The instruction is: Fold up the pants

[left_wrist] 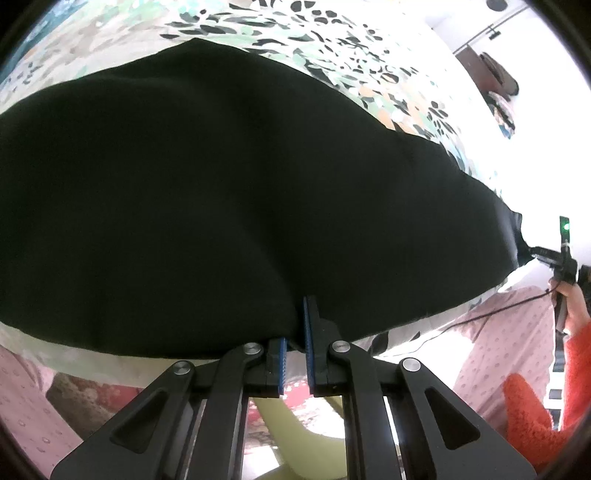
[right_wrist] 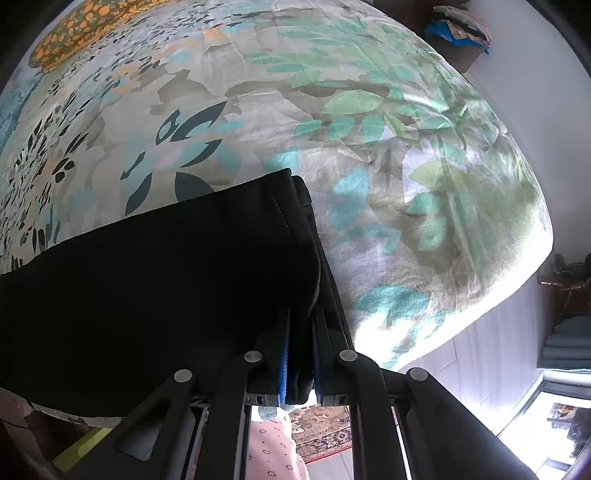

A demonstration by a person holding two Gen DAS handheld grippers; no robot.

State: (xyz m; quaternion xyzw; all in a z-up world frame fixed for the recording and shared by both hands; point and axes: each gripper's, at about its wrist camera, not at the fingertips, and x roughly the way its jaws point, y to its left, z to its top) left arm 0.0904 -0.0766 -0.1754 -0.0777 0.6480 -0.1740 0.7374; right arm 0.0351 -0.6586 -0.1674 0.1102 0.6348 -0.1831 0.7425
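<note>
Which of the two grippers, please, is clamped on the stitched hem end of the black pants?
The right gripper: its fingers pinch the pants at the stitched hem. The left gripper grips a plain edge.

leaf-print bedspread, patterned rug, orange-spotted pillow

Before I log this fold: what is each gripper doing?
Left gripper: shut on the black pants.
Right gripper: shut on the black pants, at their hem.
</note>
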